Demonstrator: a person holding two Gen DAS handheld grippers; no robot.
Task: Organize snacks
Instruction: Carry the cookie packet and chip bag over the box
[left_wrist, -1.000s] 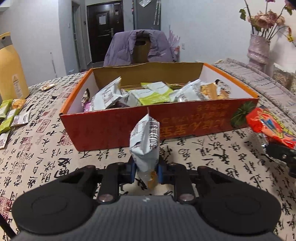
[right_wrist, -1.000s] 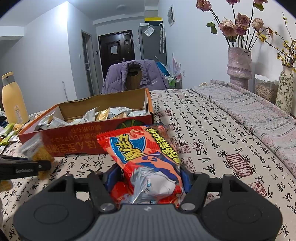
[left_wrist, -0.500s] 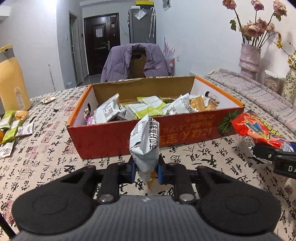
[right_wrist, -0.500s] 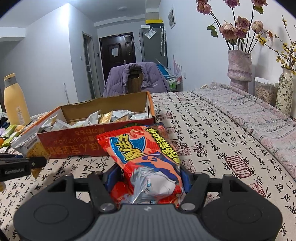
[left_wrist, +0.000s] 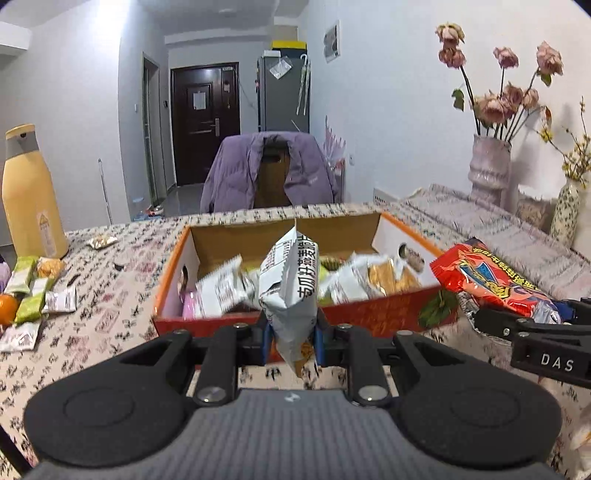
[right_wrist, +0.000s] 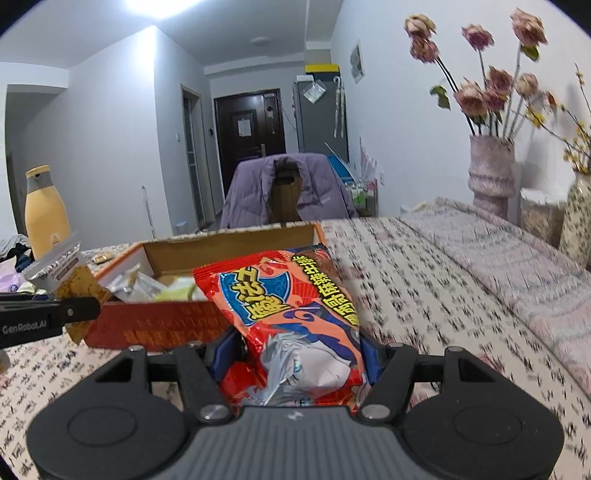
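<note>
Snacks: loose ones (left_wrist: 35, 291) lie on the cloth (left_wrist: 110, 310) at 9 o'clock in the left view, by a yellow bottle (left_wrist: 31, 199), well apart from the box (left_wrist: 391, 317), which sits centre and already holds many packets. L gripper (left_wrist: 291, 334) is clamped tight on a white pack (left_wrist: 290, 291), upright, its top edge showing against the box's far wall; in the right view that same pack (right_wrist: 61, 269) sits at 9 o'clock, near the box's left corner. R gripper (right_wrist: 295, 354) grips a red bag (right_wrist: 291, 314) w/ jaws about half wide, bag lying flat and pointing to 12, just before the box's right end; left view shows it (left_wrist: 495, 280) at 3 o'clock. Step in hand, I'd judge: carrying both to the box, neither over the opening yet. Next calls for bringing each past the near wall, above the pile, then letting go; white pack prob. first, as it's nearer the middle. Red bag is bulky, so it needs a freer spot, likely the right end.
</note>
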